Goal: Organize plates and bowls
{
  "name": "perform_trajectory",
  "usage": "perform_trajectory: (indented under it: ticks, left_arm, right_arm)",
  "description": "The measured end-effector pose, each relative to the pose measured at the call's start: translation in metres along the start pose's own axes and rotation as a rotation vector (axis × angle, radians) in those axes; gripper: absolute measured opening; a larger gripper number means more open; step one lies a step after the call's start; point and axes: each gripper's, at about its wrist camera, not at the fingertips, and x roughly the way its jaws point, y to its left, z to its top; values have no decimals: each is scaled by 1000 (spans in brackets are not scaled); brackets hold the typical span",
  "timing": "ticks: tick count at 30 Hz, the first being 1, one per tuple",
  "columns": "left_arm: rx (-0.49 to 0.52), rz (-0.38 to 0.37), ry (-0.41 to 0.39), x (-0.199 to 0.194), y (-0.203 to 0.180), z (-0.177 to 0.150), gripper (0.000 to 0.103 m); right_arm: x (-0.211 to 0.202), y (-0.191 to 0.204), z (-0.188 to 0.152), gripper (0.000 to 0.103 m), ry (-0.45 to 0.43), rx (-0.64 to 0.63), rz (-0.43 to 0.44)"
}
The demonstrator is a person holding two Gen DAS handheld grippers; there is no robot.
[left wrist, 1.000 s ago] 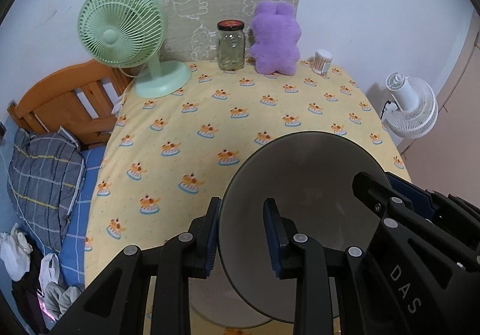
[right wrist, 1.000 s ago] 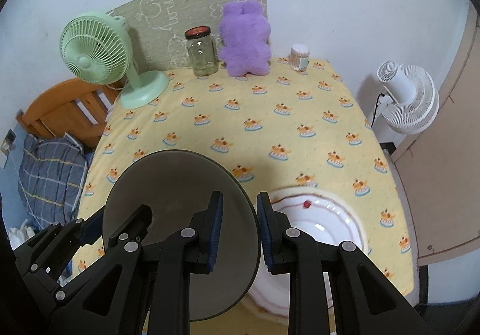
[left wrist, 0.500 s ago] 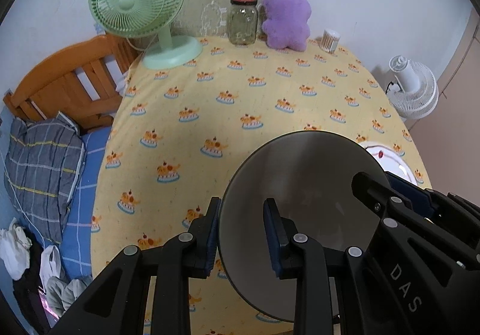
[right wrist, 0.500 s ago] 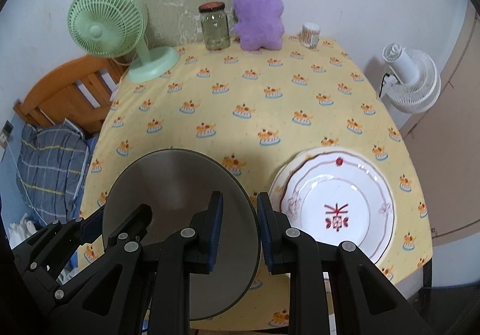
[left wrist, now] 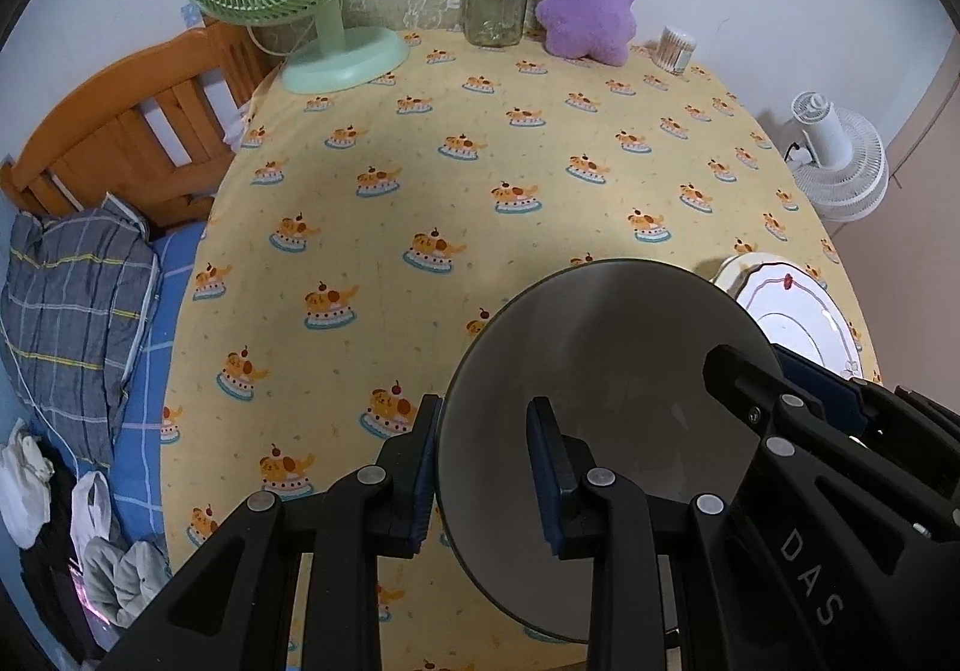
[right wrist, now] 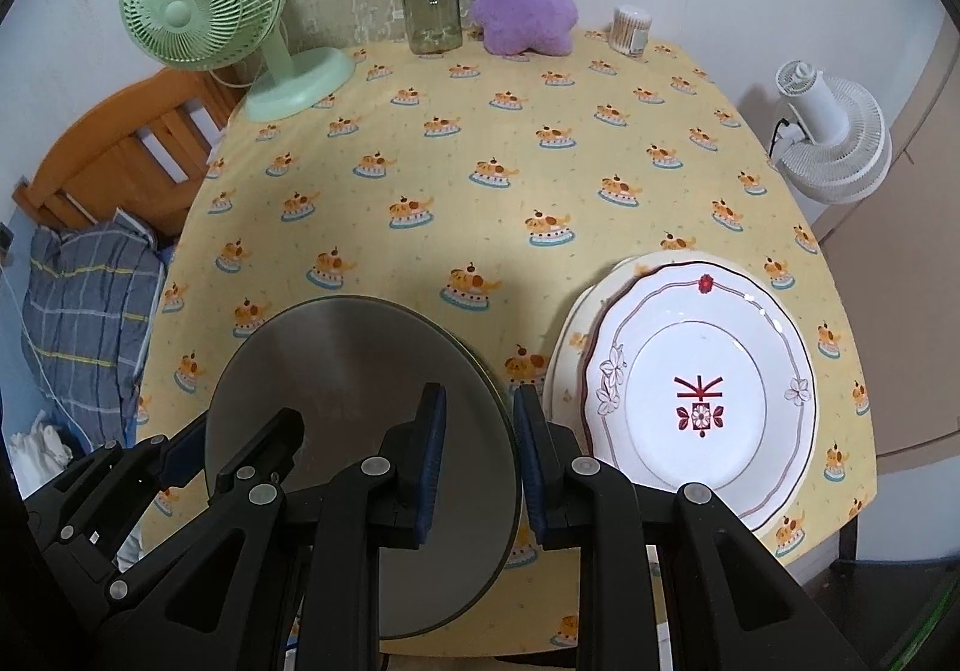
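Note:
Both grippers hold one dark grey plate (left wrist: 606, 371) above the near edge of the yellow tablecloth. My left gripper (left wrist: 483, 467) is shut on its left rim. My right gripper (right wrist: 480, 446) is shut on its right rim; the plate also shows in the right wrist view (right wrist: 360, 401). A white plate with red trim (right wrist: 696, 383) lies on a cream plate (right wrist: 570, 347) at the near right of the table. Their edge shows in the left wrist view (left wrist: 798, 311), partly hidden by the grey plate.
At the table's far side stand a green desk fan (right wrist: 204, 23), a glass jar (right wrist: 431, 8), a purple plush toy (right wrist: 522, 2) and a cotton-swab tub (right wrist: 630, 30). A wooden bed frame (left wrist: 132, 131) with bedding is left; a white floor fan (right wrist: 834, 143) is right.
Both grippers have risen and pulled back with the grey plate. The table looks farther below, and the stacked plates at the right have come fully into view.

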Motion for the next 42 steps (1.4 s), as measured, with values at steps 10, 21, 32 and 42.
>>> perform_trajectory:
  ticks: [10, 21, 32, 42]
  left_arm:
    - [-8, 12, 38, 17, -2, 4, 26]
    - [7, 35, 20, 17, -6, 3, 27]
    - [5, -45, -9, -4, -1, -7, 60]
    - [-18, -64, -34, -20, 10, -17, 76]
  right_arm:
    - [20, 0, 7, 27, 43, -19, -10]
    - [22, -1, 6, 28, 39, -33, -5]
    - [-2, -9, -8, 59, -11, 16, 40]
    - [-27, -20, -21, 76, -69, 42, 46]
